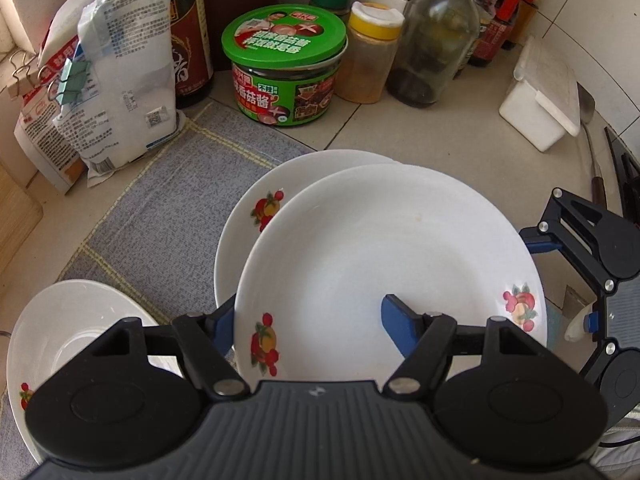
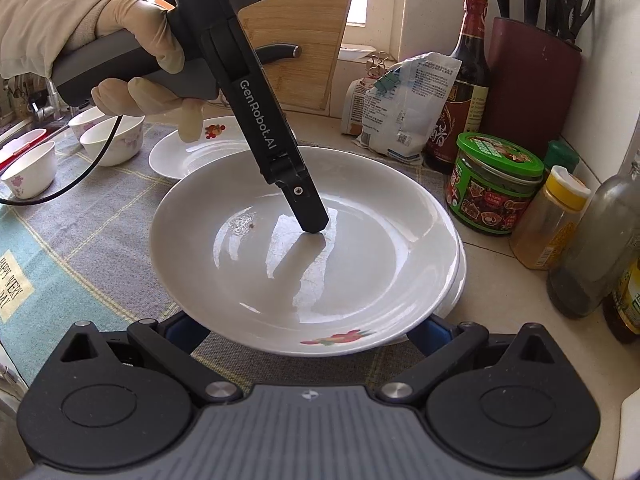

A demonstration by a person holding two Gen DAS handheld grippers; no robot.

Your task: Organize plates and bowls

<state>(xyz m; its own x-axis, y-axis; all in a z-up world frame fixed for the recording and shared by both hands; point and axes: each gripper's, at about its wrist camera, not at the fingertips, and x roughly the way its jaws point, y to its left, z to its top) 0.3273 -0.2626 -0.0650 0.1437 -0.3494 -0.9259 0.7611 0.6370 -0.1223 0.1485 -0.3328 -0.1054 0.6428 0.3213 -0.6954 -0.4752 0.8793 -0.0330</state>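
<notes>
Left tongs [image 1: 308, 320] straddle the top plate's [image 1: 380, 248] 7 o'clock rim, jaws apart, not pinching. Right tongs [image 2: 308, 332] look spread under its edge. It sits skewed on the lower plate [image 1: 256, 200], so your nudge could slide it off.

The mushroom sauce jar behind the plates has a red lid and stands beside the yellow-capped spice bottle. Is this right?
Not quite. The left wrist view shows the mushroom sauce jar with a green lid, not red. It does stand beside the yellow-capped spice bottle.
</notes>
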